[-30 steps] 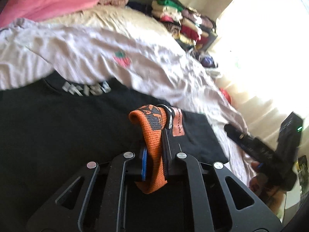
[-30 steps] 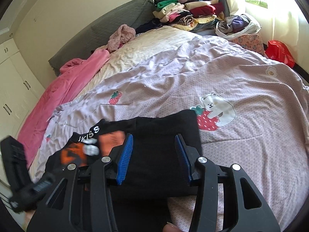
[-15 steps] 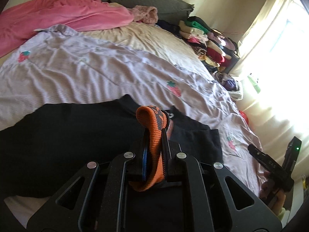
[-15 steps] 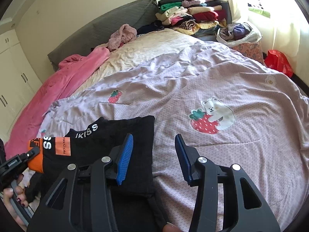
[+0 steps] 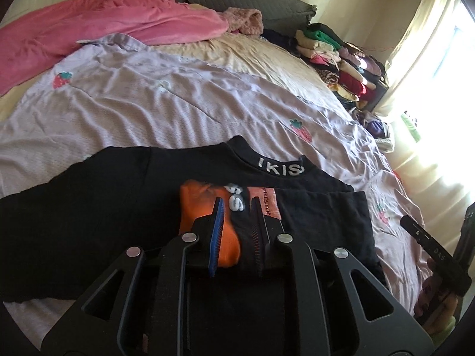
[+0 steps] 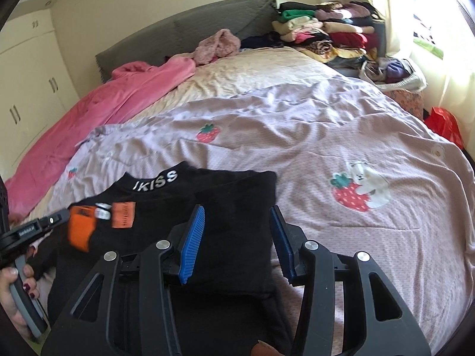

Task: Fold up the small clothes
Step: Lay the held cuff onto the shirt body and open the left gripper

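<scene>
Bedspread (image 6: 297,136), lilac with strawberry and bear prints, covers most of the bed; a cream sheet (image 6: 252,71) shows beyond it toward the grey headboard (image 6: 184,26). Pink blanket (image 5: 98,20) lies bunched along the far left side. A stack of folded clothes (image 6: 323,32) stands at the far corner near the bright window.

Black shirt (image 5: 98,207) lies spread on the near part of the bedspread, its collar lettering facing away from the cameras. One sleeve is folded inward across the body, so its orange cuff (image 5: 199,207) rests on the black cloth below the collar, next to a salmon label (image 6: 123,215).

Left gripper (image 5: 237,210) sits over that cuff. Its jaws have just been opening and now stand slightly parted, with the cuff and its black lettered band lying between them; the pads no longer appear to press the cloth. In the right wrist view the hand (image 6: 17,281) holding this gripper shows at the left edge.

Right gripper (image 6: 237,219) hovers above the shirt's right side with jaws spread moderately, nothing gripped, the black cloth visible below the gap.
</scene>
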A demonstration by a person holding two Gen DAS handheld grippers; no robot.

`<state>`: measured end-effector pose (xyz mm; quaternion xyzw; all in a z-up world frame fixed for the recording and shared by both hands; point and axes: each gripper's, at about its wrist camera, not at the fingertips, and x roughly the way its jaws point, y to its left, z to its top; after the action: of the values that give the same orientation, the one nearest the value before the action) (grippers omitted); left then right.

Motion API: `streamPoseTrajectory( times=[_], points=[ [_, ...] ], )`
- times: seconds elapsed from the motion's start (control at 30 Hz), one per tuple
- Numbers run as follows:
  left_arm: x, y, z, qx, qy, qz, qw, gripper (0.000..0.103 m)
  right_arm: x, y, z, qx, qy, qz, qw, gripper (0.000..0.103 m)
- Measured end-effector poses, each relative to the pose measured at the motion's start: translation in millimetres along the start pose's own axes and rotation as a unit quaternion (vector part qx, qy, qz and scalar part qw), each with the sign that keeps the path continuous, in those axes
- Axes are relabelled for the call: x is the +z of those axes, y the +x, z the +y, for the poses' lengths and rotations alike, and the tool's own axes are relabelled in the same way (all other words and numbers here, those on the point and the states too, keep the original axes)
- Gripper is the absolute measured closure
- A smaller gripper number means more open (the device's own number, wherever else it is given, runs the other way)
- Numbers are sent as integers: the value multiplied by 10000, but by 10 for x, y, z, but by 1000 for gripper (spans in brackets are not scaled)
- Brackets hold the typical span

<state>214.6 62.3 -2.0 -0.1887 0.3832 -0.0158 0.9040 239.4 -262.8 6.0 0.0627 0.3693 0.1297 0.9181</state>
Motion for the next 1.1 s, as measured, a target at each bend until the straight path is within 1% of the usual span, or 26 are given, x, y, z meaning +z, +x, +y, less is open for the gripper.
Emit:
streamPoseTrajectory(
  times=[0.1, 0.17, 0.23, 0.27, 0.33, 0.4, 0.43, 0.47, 0.53, 0.63, 0.67, 0.7, 0.73, 0.83, 0.9, 1.0, 1.03, 1.07, 1.1],
  points=[
    [-14, -12, -36, 116, 85, -65, 9999, 93, -25, 34, 102, 50, -159, 45, 9999, 58],
    [-48, 62, -113, 49, 213, 76, 9997, 93, -48, 71, 197, 123, -306, 101, 9994, 58],
    [-103, 193, -195, 93, 391, 276, 9988, 92, -76, 112, 269, 178, -402, 160, 9989, 58],
    [-132, 254, -220, 160, 470, 357, 9981, 89, -98, 148, 316, 227, -465, 222, 9984, 58],
    [-209, 416, -244, 434, 658, 618, 9950, 86, -128, 192, 364, 250, -548, 289, 9978, 58],
    [-290, 541, -201, 577, 708, 831, 9923, 85, -161, 254, 399, 271, -620, 389, 9969, 58],
    [-346, 614, -160, 640, 751, 929, 9908, 85, -175, 290, 398, 278, -619, 454, 9967, 56],
    [-389, 644, -135, 616, 767, 926, 9908, 85, -191, 347, 378, 245, -589, 562, 9964, 53],
    [-434, 658, -75, 510, 781, 851, 9920, 85, -220, 432, 323, 158, -513, 711, 9960, 52],
    [-443, 625, -37, 428, 783, 821, 9926, 85, -272, 618, 152, -189, -249, 1085, 9936, 49],
    [-441, 623, -40, 412, 772, 827, 9927, 85, -300, 702, 43, -339, -22, 1276, 9912, 49],
    [-435, 619, -42, 392, 763, 829, 9929, 85, -311, 728, 3, -274, 97, 1331, 9907, 49],
    [-436, 611, -45, 375, 756, 830, 9930, 85, -314, 741, -37, -176, 206, 1347, 9905, 49],
    [-442, 573, -27, 313, 703, 810, 9937, 85, -310, 717, 0, -210, 132, 1326, 9909, 49],
    [-441, 536, -18, 296, 662, 796, 9942, 84, -316, 706, 28, -207, 75, 1320, 9910, 47],
    [-444, 451, -46, 366, 714, 706, 9943, 76, -287, 635, 75, -99, 36, 1258, 9920, 44],
    [-451, 406, -67, 465, 794, 623, 9938, 70, -270, 586, 104, -10, 17, 1188, 9929, 40],
    [-456, 381, -78, 512, 834, 581, 9935, 67, -248, 557, 124, 35, 4, 1141, 9935, 39],
    [-460, 355, -82, 532, 850, 553, 9934, 67, -227, 531, 143, 71, -13, 1103, 9939, 38]
  ],
)
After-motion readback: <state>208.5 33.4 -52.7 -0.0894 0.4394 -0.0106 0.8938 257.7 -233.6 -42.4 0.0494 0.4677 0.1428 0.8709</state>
